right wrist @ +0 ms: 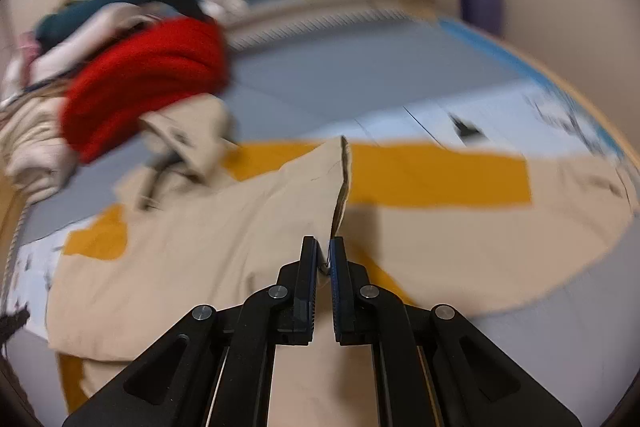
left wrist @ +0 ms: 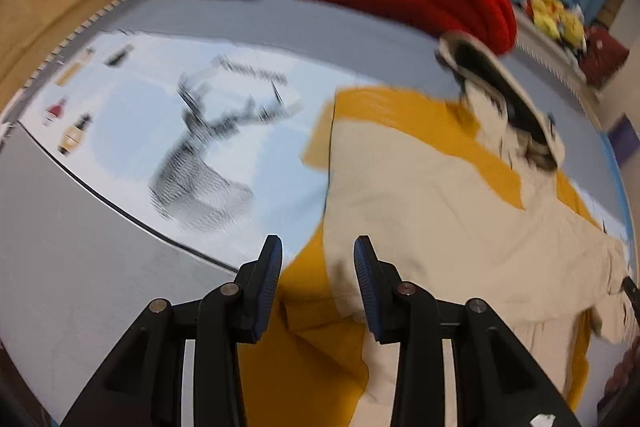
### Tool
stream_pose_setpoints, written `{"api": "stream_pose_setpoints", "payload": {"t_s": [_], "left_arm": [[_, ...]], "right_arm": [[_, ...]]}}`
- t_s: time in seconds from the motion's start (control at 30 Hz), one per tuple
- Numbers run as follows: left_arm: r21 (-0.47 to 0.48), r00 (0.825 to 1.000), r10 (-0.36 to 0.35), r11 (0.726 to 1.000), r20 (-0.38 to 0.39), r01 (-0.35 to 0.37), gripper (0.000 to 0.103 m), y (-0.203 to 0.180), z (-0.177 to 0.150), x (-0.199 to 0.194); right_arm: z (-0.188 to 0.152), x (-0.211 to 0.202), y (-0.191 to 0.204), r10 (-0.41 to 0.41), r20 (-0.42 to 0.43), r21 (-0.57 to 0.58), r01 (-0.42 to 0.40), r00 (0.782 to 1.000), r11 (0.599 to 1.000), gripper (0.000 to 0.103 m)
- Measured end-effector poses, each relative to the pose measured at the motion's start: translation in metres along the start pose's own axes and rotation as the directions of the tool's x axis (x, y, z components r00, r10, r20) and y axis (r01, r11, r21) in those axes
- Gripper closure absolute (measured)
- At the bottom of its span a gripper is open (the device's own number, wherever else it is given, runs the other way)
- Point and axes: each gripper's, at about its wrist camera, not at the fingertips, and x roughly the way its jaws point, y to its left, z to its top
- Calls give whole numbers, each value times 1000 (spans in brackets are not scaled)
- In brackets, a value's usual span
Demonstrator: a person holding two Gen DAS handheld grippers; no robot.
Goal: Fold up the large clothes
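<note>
The large beige coat with mustard-yellow panels lies spread on the grey-blue floor mat, its collar toward the red knitted garment on the laundry pile. The right gripper is pinched tight on a raised beige edge of the coat, lifting it into a peak. The left gripper hovers above the coat's near edge, jaws spread, holding nothing. To fold cleanly, I'd carry the pinched edge across low and level, and have the left gripper pin the crease line.
</note>
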Motion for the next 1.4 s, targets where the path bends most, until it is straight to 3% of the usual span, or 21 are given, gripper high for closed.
{"api": "stream_pose_setpoints", "payload": {"t_s": [0.23, 0.4, 0.47, 0.53, 0.57, 0.63, 0.7, 0.73, 0.8, 0.87, 0.93, 1.0, 1.07, 1.13, 1.2, 1.3, 1.4], "left_arm": [[28, 994, -37, 999, -104, 41, 69, -12, -18, 40], [52, 976, 77, 996, -204, -67, 65, -4, -35, 72], [77, 976, 132, 990, -172, -120, 65, -11, -32, 59], [121, 980, 178, 979, -92, -167, 65, -22, -29, 43], [128, 985, 161, 980, -64, -151, 65, -26, -29, 39], [134, 997, 55, 990, -52, -48, 65, -32, -31, 37], [140, 996, 6, 990, -94, 8, 65, -33, -37, 47], [137, 990, 25, 991, -141, -6, 65, -29, -42, 59], [112, 977, 118, 989, -179, -99, 58, -12, -46, 74], [52, 978, 94, 995, -185, -85, 58, -4, -43, 70], [103, 983, 130, 988, -133, -116, 59, -20, -40, 52], [159, 992, 104, 983, -73, -91, 60, -38, -37, 37], [193, 998, 12, 981, -59, -1, 60, -52, -40, 30], [201, 993, -15, 979, -120, 40, 59, -53, -52, 45], [224, 974, 43, 974, -221, 8, 58, -52, -69, 72], [317, 985, 116, 946, -132, -69, 58, -71, -71, 51], [330, 997, 57, 943, -50, -37, 58, -91, -69, 14]], "right_arm": [[8, 5, -2, -38, -4, -60, 38, 999, 997, 96], [3, 13, -35, -149, -41, 0, 149, 988, 989, 92], [5, 10, -40, -135, -22, 21, 136, 991, 991, 91], [7, 11, -39, -92, -14, 28, 92, 996, 995, 87], [6, 15, -37, -62, -23, 26, 63, 998, 998, 81], [0, 29, -33, 22, -83, 38, -19, 996, 999, 77], [-9, 46, -32, 89, -160, 66, -79, 983, 995, 77], [-15, 55, -31, 103, -201, 76, -89, 974, 993, 77], [-27, 68, -29, 82, -255, 68, -67, 963, 995, 77], [-37, 80, -32, 25, -314, 52, -10, 949, 999, 77], [-41, 84, -38, 15, -338, 65, 8, 941, 998, 77], [-38, 81, -36, 5, -327, 56, 14, 945, 998, 77], [-36, 74, -30, -17, -288, 24, 25, 957, 999, 77], [-38, 74, -27, -20, -294, 1, 21, 956, 1000, 77], [-41, 81, -33, -34, -331, 13, 41, 943, 999, 77], [-34, 73, -37, -45, -311, 30, 58, 949, 998, 77], [-18, 50, -36, -43, -226, 19, 49, 973, 999, 77]]}}
